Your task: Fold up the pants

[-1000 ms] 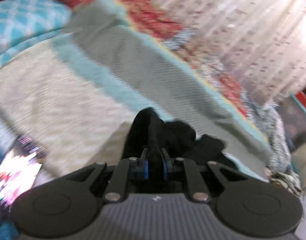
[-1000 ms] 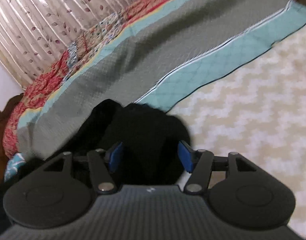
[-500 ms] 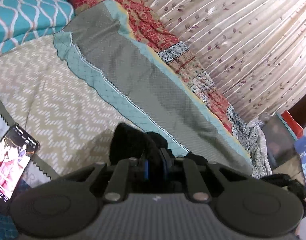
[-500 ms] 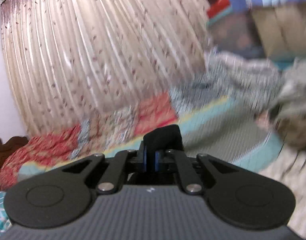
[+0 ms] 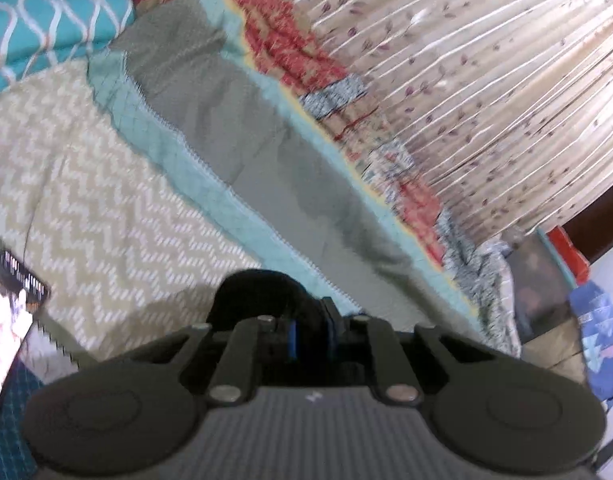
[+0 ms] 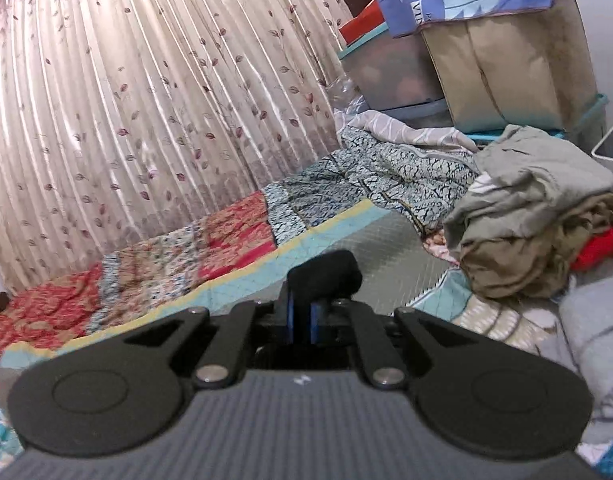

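While both tools pinch black pants, left tool (image 5: 310, 330) and right tool (image 6: 301, 316) hold the pants (image 6: 326, 274) lifted above the bed (image 5: 106, 184), so no fold looks made yet; a second ago the right tool was spread, low over the quilt

The pants (image 6: 324, 276) look like soft matt black cloth, kinda fleecy, and both the left claw (image 5: 310, 334) and right claw (image 6: 301, 316) are matt black plastic with ribbed housings, shiny metal pivot pins and smooth blue pads. The quilt (image 5: 266, 152) is stitched, textured cotton-looking fabric. The curtain (image 6: 146, 100) is satiny with a real sheen, and the phone (image 5: 8, 328) screen is glossy.
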`<state>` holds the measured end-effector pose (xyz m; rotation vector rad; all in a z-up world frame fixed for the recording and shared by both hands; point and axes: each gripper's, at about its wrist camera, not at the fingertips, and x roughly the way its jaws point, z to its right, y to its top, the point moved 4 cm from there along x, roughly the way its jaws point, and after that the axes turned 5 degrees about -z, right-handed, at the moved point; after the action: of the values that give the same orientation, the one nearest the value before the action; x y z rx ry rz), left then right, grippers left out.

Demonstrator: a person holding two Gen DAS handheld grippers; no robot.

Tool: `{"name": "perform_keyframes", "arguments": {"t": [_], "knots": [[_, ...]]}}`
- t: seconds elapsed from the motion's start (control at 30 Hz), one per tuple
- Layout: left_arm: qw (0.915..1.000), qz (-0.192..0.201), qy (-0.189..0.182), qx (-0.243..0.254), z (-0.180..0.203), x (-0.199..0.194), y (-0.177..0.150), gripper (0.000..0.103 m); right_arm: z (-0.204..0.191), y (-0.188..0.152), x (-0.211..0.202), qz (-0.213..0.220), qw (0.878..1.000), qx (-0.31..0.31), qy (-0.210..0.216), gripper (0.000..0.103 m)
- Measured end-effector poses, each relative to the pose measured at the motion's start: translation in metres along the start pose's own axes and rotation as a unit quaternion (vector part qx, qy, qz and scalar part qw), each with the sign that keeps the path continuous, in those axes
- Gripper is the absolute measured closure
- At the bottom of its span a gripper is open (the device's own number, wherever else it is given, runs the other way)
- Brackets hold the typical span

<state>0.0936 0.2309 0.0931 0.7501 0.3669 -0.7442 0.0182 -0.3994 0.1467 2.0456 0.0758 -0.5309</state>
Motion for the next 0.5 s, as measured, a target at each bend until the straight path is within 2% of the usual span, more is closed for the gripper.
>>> {"name": "perform_keyframes", "arguments": {"t": [0.1, 0.13, 0.17, 0.2, 0.23, 0.27, 0.3, 0.33, 0.37, 0.43, 0.5], "knots": [[0.9988, 0.012, 0.029, 0.038, 0.017, 0.001, 0.011, 0.09, -0.006, 0.003, -0.001, -0.007, 1.0, -0.025, -0.002, 0.093], [0.998, 0.007, 0.039, 0.05, 0.022, 0.009, 0.012, 0.088, -0.005, 0.001, 0.003, -0.013, 0.999, -0.03, -0.006, 0.092], [0.9968, 0.001, 0.049, 0.064, 0.027, 0.02, 0.011, 0.081, -0.004, -0.003, 0.012, -0.024, 0.999, -0.036, -0.014, 0.09], [0.9945, -0.007, 0.061, 0.085, 0.031, 0.035, 0.009, 0.072, 0.0, -0.009, 0.021, -0.037, 0.998, -0.041, -0.022, 0.086], [0.9897, -0.024, 0.078, 0.118, 0.034, 0.057, 0.005, 0.042, 0.003, -0.018, 0.038, -0.055, 0.996, -0.054, -0.039, 0.08], [0.9841, -0.04, 0.104, 0.138, 0.033, 0.075, 0.001, 0.029, 0.009, -0.027, 0.055, -0.065, 0.993, -0.066, -0.069, 0.063], [0.9785, -0.055, 0.143, 0.139, 0.028, 0.089, -0.006, 0.034, 0.018, -0.038, 0.071, -0.071, 0.989, -0.079, -0.107, 0.055], [0.9765, -0.068, 0.158, 0.13, 0.024, 0.095, -0.011, 0.044, 0.027, -0.049, 0.082, -0.083, 0.983, -0.088, -0.139, 0.055], [0.9792, -0.077, 0.139, 0.126, 0.02, 0.094, -0.016, 0.042, 0.038, -0.058, 0.087, -0.101, 0.979, -0.084, -0.155, 0.055], [0.9854, -0.063, 0.1, 0.123, 0.01, 0.078, -0.022, 0.037, 0.054, -0.071, 0.078, -0.105, 0.984, -0.058, -0.129, 0.055], [0.9844, -0.038, 0.118, 0.125, -0.004, 0.061, -0.026, 0.032, 0.064, -0.081, 0.064, -0.097, 0.984, -0.074, -0.129, 0.055]]}}
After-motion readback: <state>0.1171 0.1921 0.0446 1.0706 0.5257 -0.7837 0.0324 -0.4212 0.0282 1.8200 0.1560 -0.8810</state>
